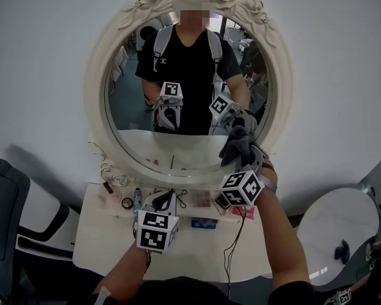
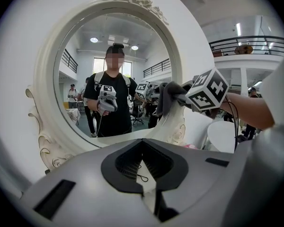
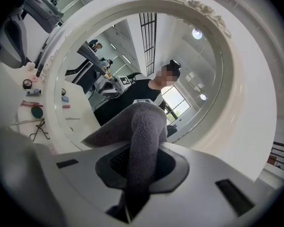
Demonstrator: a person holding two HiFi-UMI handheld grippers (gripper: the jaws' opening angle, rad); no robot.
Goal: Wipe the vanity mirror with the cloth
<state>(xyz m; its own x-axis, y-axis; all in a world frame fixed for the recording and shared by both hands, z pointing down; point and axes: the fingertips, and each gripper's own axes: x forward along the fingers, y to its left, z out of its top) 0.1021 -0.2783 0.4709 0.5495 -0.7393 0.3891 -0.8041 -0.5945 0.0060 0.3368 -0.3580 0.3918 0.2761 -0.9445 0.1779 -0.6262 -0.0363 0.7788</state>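
White wall carries the round mirror (image 1: 187,88) above a cluttered bench (image 1: 95,234). The right claw (image 1: 241,161) is clenched on the grey cloth (image 1: 236,146), which is bunched over the jaws at the lower right edge of the glass and appears to touch it. Most of the glass lies up and to the left of the cloth. The left claw (image 1: 165,201) is closed on nothing, nearer and low over the bench. Cloth folds hide the contact patch, and the small bench items cannot be identified.
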